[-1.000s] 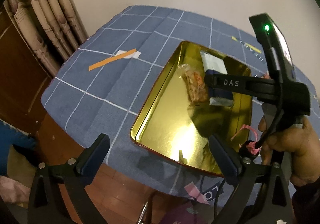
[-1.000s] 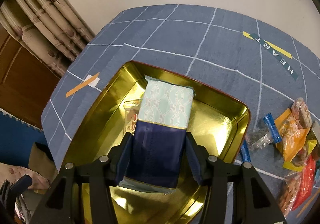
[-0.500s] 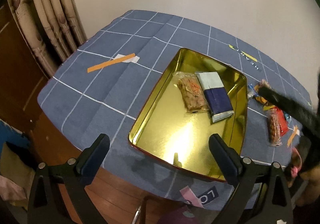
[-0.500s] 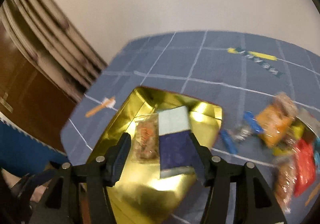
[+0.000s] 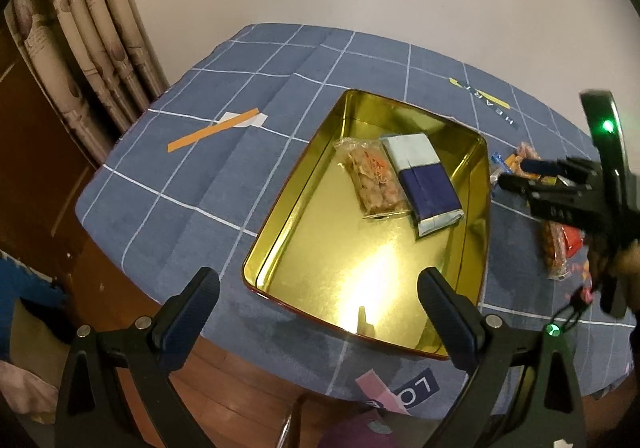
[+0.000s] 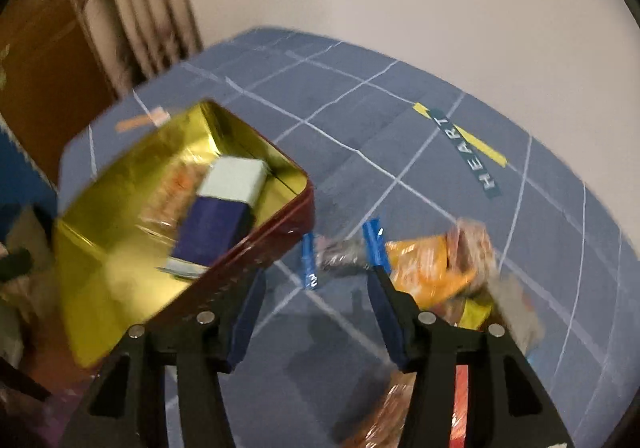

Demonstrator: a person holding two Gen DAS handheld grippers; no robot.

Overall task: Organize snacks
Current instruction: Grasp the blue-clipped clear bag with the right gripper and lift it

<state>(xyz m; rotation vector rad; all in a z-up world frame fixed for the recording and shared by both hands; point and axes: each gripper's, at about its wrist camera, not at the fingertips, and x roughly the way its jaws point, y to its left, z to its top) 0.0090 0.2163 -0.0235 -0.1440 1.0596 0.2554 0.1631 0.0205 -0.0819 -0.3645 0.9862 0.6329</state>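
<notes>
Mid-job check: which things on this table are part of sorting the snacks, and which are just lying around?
Part of the job:
- gold tin
- clear pack of snacks inside it
- navy and pale packet beside that, also in the tin
- loose snack pile on the cloth
- right gripper, open, empty, jaws just been closing

Lying about:
- orange strip
- curtain

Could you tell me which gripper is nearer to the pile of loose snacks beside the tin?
Right. The right gripper hangs over the loose snacks, jaws open, while the left gripper sits at the tin's near edge, across from them.
</notes>
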